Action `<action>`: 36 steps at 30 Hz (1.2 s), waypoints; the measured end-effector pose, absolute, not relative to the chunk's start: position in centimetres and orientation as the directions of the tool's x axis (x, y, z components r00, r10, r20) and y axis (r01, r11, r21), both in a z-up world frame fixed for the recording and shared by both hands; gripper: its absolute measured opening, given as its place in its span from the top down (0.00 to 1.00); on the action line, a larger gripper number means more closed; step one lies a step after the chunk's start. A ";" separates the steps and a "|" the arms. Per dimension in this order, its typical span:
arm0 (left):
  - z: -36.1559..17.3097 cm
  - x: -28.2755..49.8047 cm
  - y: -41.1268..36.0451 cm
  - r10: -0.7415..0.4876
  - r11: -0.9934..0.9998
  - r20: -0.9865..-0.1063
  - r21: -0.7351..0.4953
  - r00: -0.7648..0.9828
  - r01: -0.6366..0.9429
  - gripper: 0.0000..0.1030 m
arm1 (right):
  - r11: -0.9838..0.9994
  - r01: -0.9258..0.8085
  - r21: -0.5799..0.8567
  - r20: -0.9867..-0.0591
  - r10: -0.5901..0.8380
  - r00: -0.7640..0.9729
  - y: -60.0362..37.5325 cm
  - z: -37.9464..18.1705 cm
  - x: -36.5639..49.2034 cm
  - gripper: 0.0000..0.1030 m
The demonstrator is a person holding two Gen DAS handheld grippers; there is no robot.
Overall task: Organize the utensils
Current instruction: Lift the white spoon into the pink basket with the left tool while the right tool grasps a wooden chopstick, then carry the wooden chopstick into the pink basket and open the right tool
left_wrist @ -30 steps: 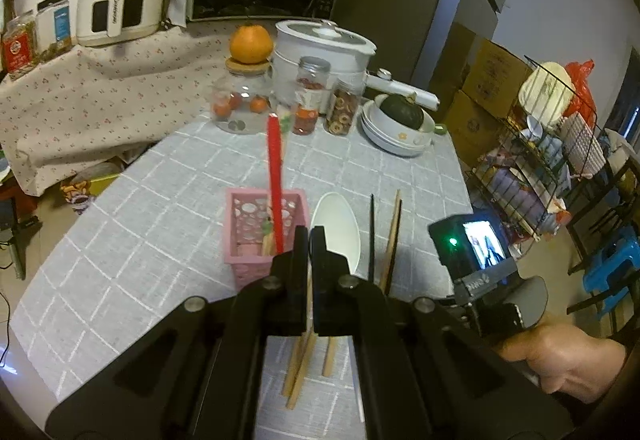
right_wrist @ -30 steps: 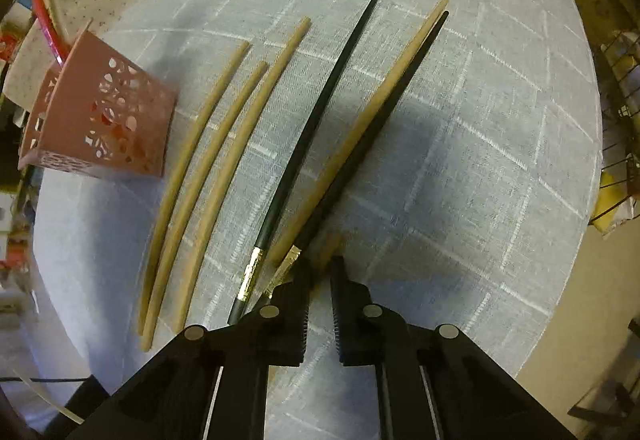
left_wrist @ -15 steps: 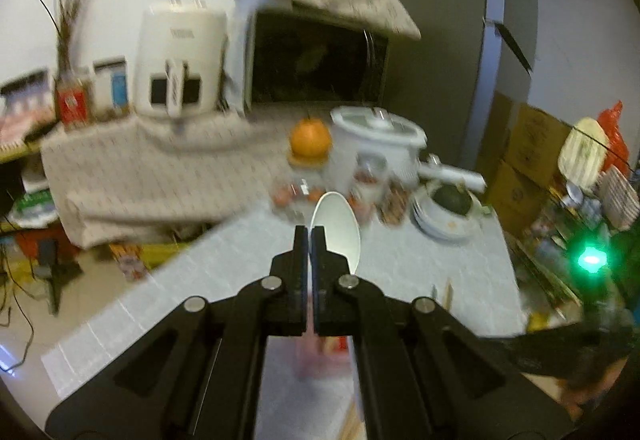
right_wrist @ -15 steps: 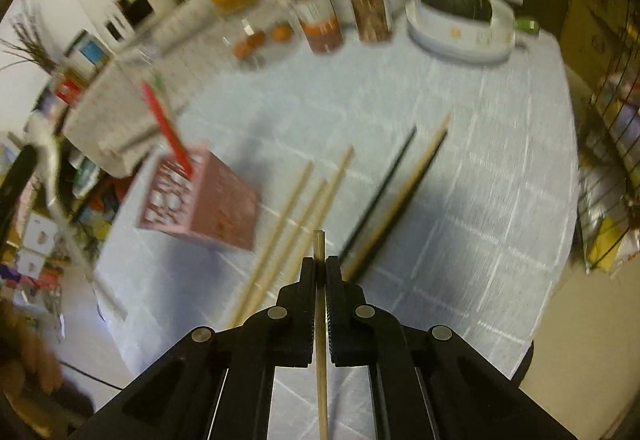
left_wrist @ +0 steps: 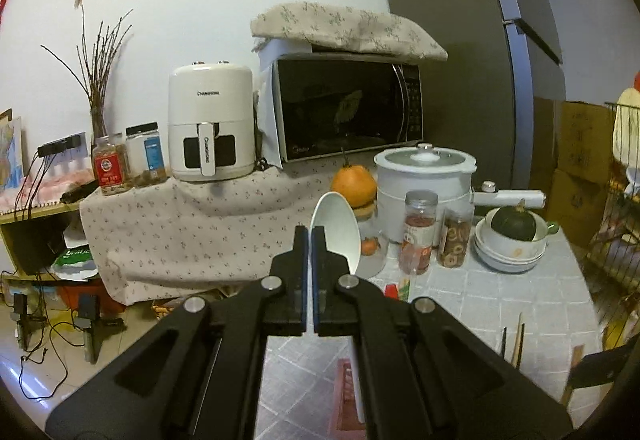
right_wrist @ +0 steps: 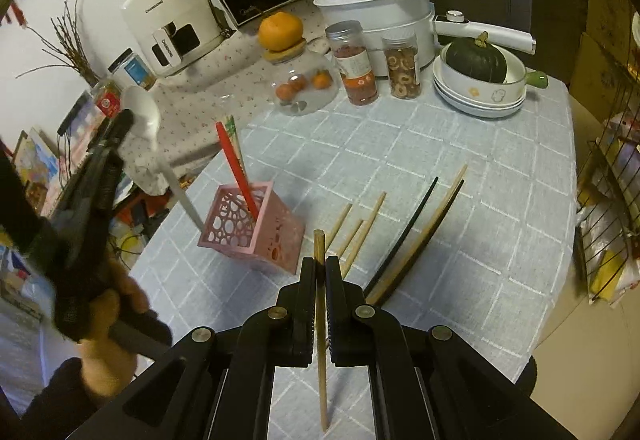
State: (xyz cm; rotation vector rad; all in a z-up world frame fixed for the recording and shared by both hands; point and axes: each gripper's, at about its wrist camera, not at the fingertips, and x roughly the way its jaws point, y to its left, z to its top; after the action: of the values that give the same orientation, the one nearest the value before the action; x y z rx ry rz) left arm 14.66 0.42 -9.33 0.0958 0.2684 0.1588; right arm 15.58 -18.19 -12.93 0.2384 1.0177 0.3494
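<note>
Only rightward: left claw (right_wrist: 120,123) clamping white spoon (right_wrist: 140,111) above pink basket (right_wrist: 248,236).

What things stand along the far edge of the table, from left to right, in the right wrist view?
Orange → red-filled jar → jar of dried rings → squash in stacked bowls.

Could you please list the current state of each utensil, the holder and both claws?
Left claw: shut on white plastic spoon, lifted.
Right claw: shut on pale wooden chopstick, lifted.
Pink perforated holder: upright, holding red chopstick.
Black chopstick: lying on table.
</note>
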 end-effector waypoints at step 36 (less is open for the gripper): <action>-9.7 12.4 7.1 -0.034 0.988 -0.757 -0.124 0.653 -0.093 0.39 | 0.853 -0.315 0.415 -0.525 0.508 0.683 -16.5 0.6 13.4 0.96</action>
State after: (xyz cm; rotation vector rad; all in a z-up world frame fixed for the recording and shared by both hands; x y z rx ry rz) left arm 12.37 7.08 -9.69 -0.1572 0.8594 0.0340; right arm 13.44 -16.52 0.65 0.3038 0.6747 0.4693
